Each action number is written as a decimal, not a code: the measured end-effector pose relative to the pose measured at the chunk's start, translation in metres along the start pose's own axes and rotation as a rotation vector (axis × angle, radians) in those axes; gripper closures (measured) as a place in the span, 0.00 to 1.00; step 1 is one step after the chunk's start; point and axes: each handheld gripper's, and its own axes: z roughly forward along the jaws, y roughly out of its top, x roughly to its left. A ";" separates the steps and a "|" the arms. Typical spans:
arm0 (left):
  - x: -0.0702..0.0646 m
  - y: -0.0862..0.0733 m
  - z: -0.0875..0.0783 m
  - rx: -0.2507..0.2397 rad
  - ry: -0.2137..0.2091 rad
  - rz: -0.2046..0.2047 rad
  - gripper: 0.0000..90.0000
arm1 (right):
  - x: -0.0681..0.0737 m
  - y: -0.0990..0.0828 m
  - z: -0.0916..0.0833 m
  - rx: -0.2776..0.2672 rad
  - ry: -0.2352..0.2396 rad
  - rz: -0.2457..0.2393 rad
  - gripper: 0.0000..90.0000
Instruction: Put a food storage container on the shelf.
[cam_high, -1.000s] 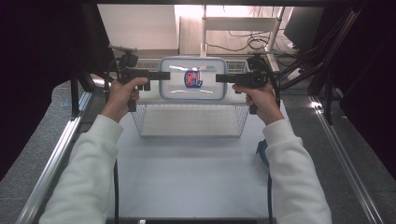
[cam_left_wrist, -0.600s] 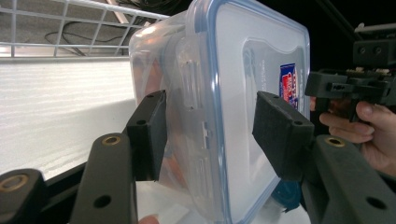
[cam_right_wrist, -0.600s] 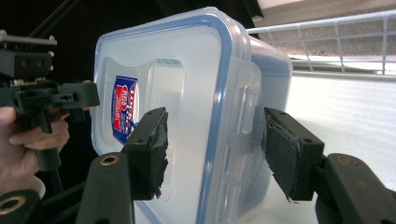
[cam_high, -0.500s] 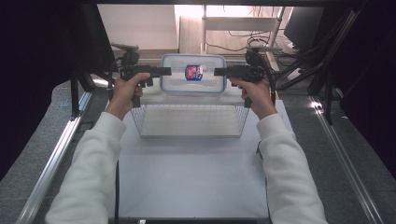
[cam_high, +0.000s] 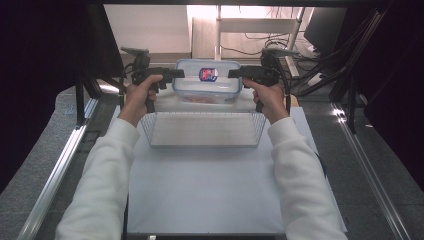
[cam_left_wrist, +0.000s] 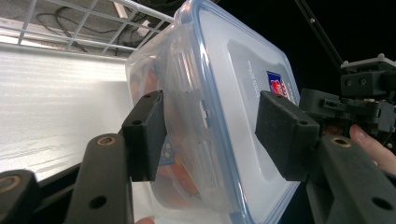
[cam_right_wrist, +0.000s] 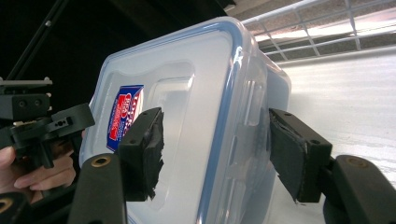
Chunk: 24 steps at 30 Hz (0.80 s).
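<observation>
White tabletop (cam_high: 210, 185) under dark surroundings, with a rectangular silver wire basket (cam_high: 202, 129) resting on it. At left, black left gripper (cam_high: 176, 74) clamped on one end of a clear rectangular plastic container with a blue-rimmed lid (cam_high: 207, 81), held in the air above the basket's far edge. Reddish contents faintly visible inside. At right, black right gripper (cam_high: 235, 74) closed on the opposite end.
</observation>
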 end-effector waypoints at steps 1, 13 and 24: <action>0.000 0.000 0.002 -0.003 0.004 -0.006 0.47 | 0.000 0.000 0.001 0.000 -0.007 0.003 0.41; 0.005 0.000 0.010 -0.028 0.018 -0.030 0.44 | 0.001 0.002 0.008 0.004 -0.069 0.037 0.36; -0.017 -0.008 -0.014 -0.094 0.140 0.161 0.21 | 0.011 -0.014 -0.013 -0.142 -0.124 -0.114 0.15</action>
